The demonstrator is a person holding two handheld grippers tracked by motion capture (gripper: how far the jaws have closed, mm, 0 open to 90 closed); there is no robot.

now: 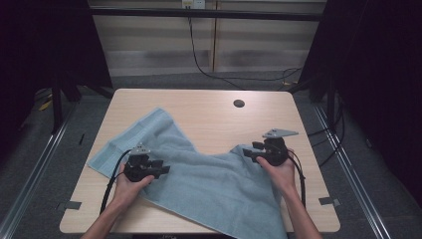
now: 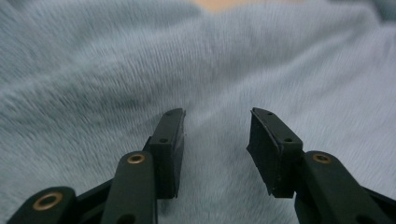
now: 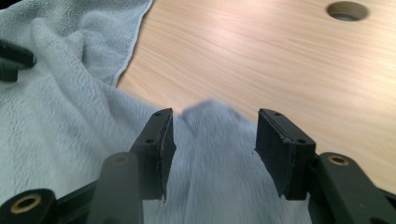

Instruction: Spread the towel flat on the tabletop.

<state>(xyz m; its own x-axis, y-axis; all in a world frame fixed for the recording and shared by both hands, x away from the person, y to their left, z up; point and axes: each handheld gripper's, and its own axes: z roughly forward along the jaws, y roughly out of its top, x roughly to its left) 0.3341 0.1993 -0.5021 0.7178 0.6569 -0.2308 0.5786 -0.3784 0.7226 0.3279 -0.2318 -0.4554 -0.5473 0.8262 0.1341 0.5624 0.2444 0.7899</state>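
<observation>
From the high view I see a light blue towel (image 1: pixel 209 177) spread loosely across the lower middle of the wooden table (image 1: pixel 209 107). One corner reaches toward the upper left of the tabletop, another pokes up at the right, and the lower edge hangs off the near side of the table. My left gripper (image 1: pixel 161 169) sits at the lower left of the picture, over the towel's left part, with the left hand (image 1: pixel 130 185) wrapped around its body. My right gripper (image 1: pixel 251 153) is at the right of centre, by the towel's raised right corner, held by the right hand (image 1: pixel 278 169). A round hole (image 1: pixel 239 103) shows in the tabletop above centre.

In the left gripper view, my left gripper (image 2: pixel 217 140) has its jaws spread apart. Towel fabric (image 2: pixel 140 70) lies behind and beneath them, blurred, with nothing pinched between the pads. A sliver of bare table shows at the top edge.

In the right gripper view, my right gripper (image 3: pixel 215 144) also has its jaws apart. The towel's corner (image 3: pixel 210 116) lies in the gap between them, blurred, and the pads do not press on it. The towel runs off to the left of the frame, bare table (image 3: pixel 280 60) covers the upper right, and the hole (image 3: pixel 347 10) sits in the top right corner.
</observation>
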